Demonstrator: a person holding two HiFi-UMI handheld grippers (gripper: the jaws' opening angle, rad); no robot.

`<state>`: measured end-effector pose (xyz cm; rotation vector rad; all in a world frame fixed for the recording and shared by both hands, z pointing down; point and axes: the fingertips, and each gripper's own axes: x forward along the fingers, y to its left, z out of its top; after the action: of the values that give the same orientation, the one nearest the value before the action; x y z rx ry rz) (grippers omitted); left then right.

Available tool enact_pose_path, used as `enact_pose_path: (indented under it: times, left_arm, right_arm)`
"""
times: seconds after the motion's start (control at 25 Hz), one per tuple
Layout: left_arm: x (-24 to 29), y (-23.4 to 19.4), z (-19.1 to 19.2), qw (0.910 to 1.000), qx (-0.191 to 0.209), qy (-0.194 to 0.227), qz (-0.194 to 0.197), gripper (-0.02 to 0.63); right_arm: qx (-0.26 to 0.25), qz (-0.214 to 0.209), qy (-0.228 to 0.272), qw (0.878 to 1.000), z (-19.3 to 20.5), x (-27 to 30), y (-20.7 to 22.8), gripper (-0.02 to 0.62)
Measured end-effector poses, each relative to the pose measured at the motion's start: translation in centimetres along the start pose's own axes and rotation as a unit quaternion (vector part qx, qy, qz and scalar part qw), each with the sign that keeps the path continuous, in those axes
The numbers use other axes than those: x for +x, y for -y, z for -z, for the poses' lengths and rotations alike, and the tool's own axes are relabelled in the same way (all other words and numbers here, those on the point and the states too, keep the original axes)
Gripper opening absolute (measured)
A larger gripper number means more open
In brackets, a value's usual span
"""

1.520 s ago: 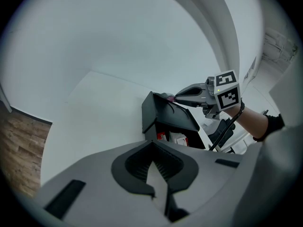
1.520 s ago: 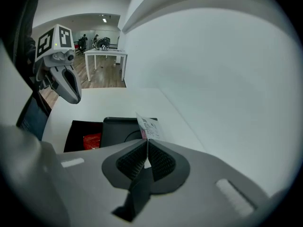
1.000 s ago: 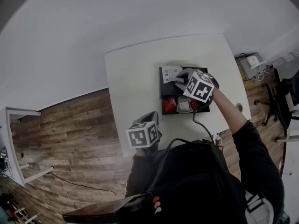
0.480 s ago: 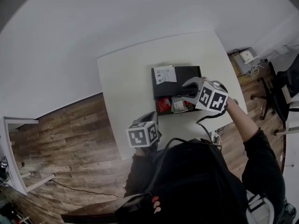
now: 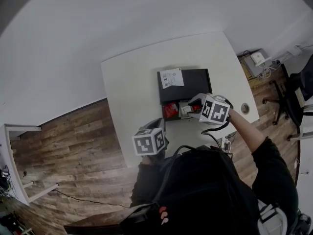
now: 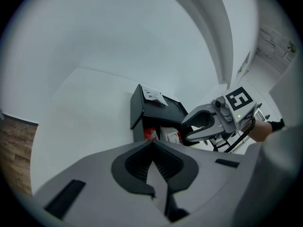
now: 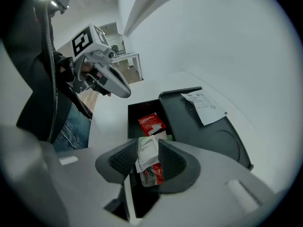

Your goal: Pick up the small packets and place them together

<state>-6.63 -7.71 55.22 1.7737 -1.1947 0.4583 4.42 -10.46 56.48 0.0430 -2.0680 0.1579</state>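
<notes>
White worktop (image 5: 132, 82) carries one black tray (image 5: 195, 80). The tray's far part is flat, with a paper slip (image 5: 171, 78) lying at its left corner. The near part is an open compartment that holds the small packets.

Right gripper (image 5: 188, 107): positioned over the open compartment, pointing steeply down. Its jaws stand apart and have just been opening. In the right gripper view a white packet (image 7: 147, 150) shows in the gap between the jaws, with a red-and-white packet (image 7: 152, 174) just below it in the picture. Both appear to lie in the compartment beneath the jaws. No pad is seen pressing on either one.

A red packet (image 7: 151, 124) lies beyond the jaws in the same compartment, touching or just beside the white packet. In the head view it sits at the compartment's left end.

Left gripper (image 6: 151, 145): held near the worktop's near edge, well apart from the tray, pointing towards it. Its jaws are together at the tips, with nothing between them.

The person's right sleeve (image 5: 254, 141) reaches in from the lower right. Wooden floor (image 5: 73, 141) shows to the left of the worktop.
</notes>
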Motion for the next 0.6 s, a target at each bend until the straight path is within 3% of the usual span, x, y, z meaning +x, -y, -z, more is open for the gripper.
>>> enact_pose_path:
  times: [0.6]
  left_arm:
    - [-0.4, -0.6, 0.3, 1.0000, -0.008, 0.002, -0.002, -0.002]
  right_arm:
    - [-0.007, 0.015, -0.066, 0.998, 2.1, 3.3, 0.4, 0.133]
